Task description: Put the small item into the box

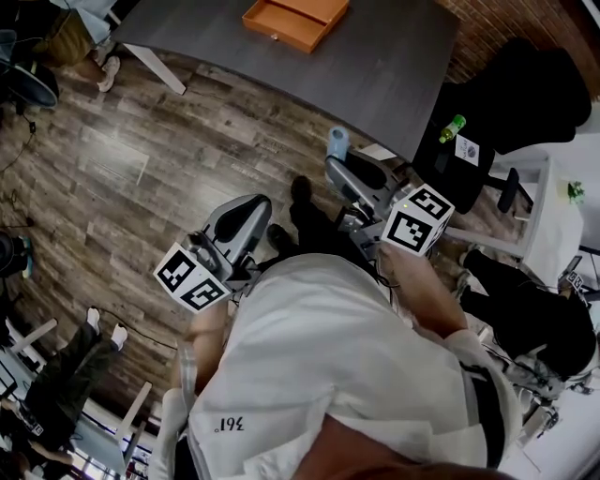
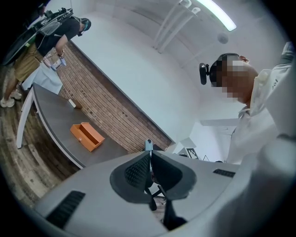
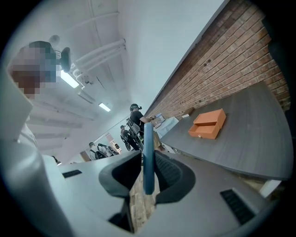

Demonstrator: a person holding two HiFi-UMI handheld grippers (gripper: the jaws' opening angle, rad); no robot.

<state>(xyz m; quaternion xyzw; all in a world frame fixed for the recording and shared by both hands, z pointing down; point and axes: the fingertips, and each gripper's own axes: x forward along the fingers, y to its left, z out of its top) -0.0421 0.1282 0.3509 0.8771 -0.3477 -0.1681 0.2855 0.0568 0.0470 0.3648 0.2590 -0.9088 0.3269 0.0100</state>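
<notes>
The orange box [image 1: 293, 21] lies open on the dark grey table [image 1: 375, 66], far ahead of me. My right gripper [image 1: 339, 161] is shut on a small light-blue item [image 1: 337, 142], held over the wood floor short of the table. In the right gripper view the blue item [image 3: 148, 157] stands on edge between the pads, with the orange box [image 3: 208, 124] beyond at the right. My left gripper [image 1: 255, 208] hangs lower left, jaws together and empty. In the left gripper view its pads [image 2: 138, 169] meet, and the box [image 2: 86, 135] lies at the left.
A green bottle [image 1: 453, 128] rests on a black chair [image 1: 525, 94] right of the table. A white stand [image 1: 553, 216] is at the far right. People stand near the table's far end [image 2: 51, 41], and someone's legs [image 1: 66, 361] show at the lower left.
</notes>
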